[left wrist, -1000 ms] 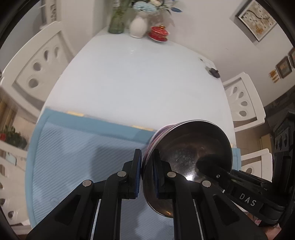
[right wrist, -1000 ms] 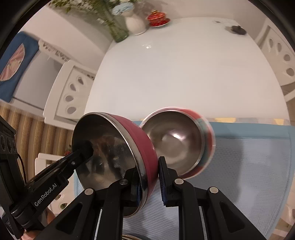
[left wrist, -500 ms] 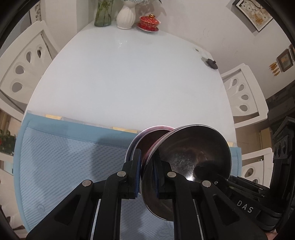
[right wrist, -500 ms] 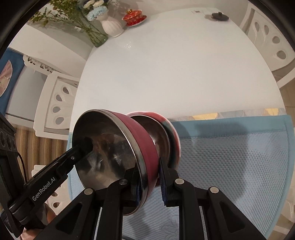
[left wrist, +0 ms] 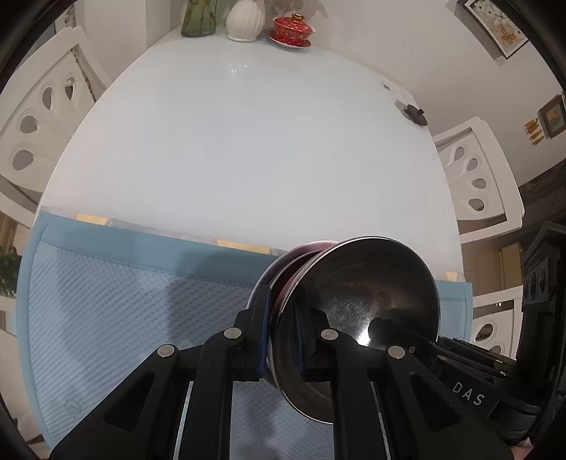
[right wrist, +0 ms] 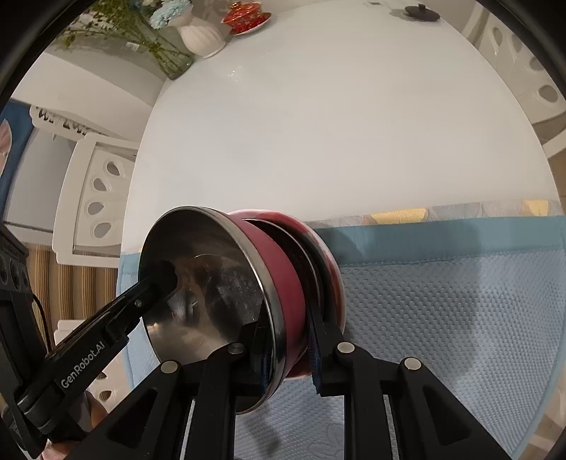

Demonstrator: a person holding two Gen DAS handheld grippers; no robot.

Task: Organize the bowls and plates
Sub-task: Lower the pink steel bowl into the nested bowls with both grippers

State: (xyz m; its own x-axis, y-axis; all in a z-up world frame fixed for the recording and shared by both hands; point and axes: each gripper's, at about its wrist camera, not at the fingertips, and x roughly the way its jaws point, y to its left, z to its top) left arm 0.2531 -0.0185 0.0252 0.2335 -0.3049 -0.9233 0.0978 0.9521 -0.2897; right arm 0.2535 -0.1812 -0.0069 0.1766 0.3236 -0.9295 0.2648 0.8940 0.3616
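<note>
A steel bowl with a red outside is held tilted over the blue mat. My left gripper is shut on one side of its rim. My right gripper is shut on the opposite side. Each gripper's inner finger shows inside the bowl in the other's view: the right one's finger, the left one's finger. A second red bowl sits right behind the held one, which is nested partly into it. Whether they touch is hidden.
The mat covers the near end of a white table. At the far end stand a glass vase, a white vase and a red lidded cup. A small black lid lies far right. White chairs flank the table.
Both grippers have come down toward the mat with the held bowl. The second bowl, apart from it a second ago, now lies nested around its underside.
</note>
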